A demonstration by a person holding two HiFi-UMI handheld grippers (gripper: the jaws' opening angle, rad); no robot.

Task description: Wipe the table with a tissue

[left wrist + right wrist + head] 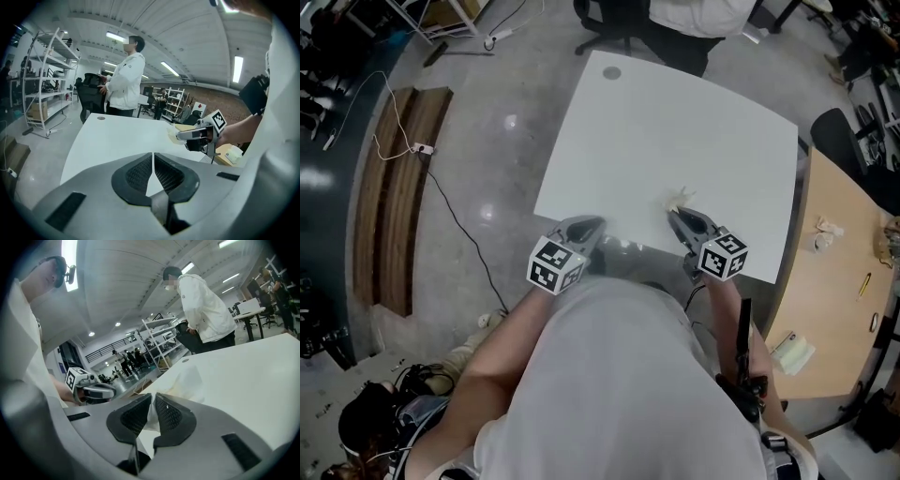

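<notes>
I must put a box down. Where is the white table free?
Nearly all the white table is bare, from the grommet corner to the right edge. Only the near edge is crowded: left gripper, right gripper holding the tissue.

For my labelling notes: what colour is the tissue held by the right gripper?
White tissue, clamped in the right gripper; shows best in the right gripper view.

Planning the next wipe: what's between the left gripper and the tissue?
Nothing; the head view shows only bare white table between the left gripper and the tissue pinched in the right gripper.
</notes>
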